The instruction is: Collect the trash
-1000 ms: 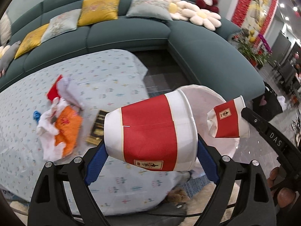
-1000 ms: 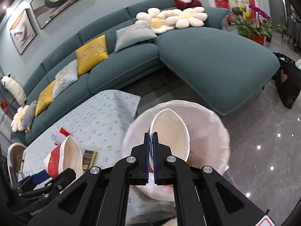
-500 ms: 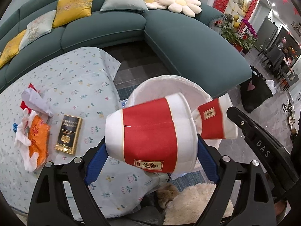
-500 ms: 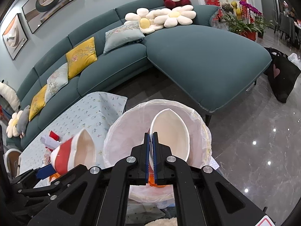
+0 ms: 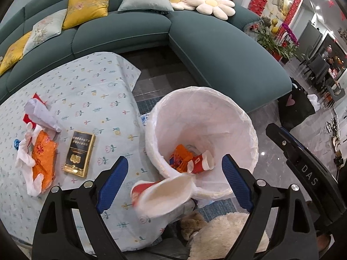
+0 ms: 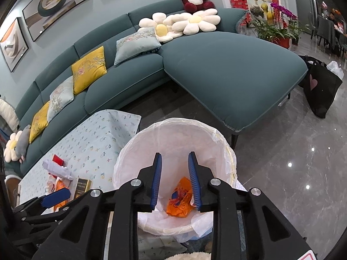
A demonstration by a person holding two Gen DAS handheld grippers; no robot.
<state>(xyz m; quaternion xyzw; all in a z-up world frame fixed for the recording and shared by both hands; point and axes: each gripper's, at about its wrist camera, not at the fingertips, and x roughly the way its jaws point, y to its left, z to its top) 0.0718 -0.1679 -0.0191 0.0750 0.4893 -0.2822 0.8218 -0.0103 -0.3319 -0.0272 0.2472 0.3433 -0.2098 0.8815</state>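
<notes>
My left gripper (image 5: 174, 182) is open above the near rim of the white-lined trash bin (image 5: 249, 130). A large red and white paper cup (image 5: 162, 195) is loose between the left fingers, tilted at the bin's rim. A small red and white cup (image 5: 200, 162) lies inside the bin on orange trash (image 5: 181, 155). My right gripper (image 6: 175, 176) is open and empty over the bin (image 6: 219, 143), with orange trash (image 6: 180, 201) below it. On the table (image 5: 86, 91) lie a gold and black box (image 5: 79, 153), an orange wrapper (image 5: 43, 162) with white tissue, and crumpled paper (image 5: 40, 113).
A teal sectional sofa (image 6: 227, 69) with cushions curves behind the table and bin. A black bag (image 6: 321, 86) stands on the glossy floor at right. A fluffy white thing (image 5: 225, 236) sits below the bin on the near side.
Both grippers opened. The small cup dropped from the right gripper into the bin. The large cup left the left gripper's hold and is tipping at the bin's rim.
</notes>
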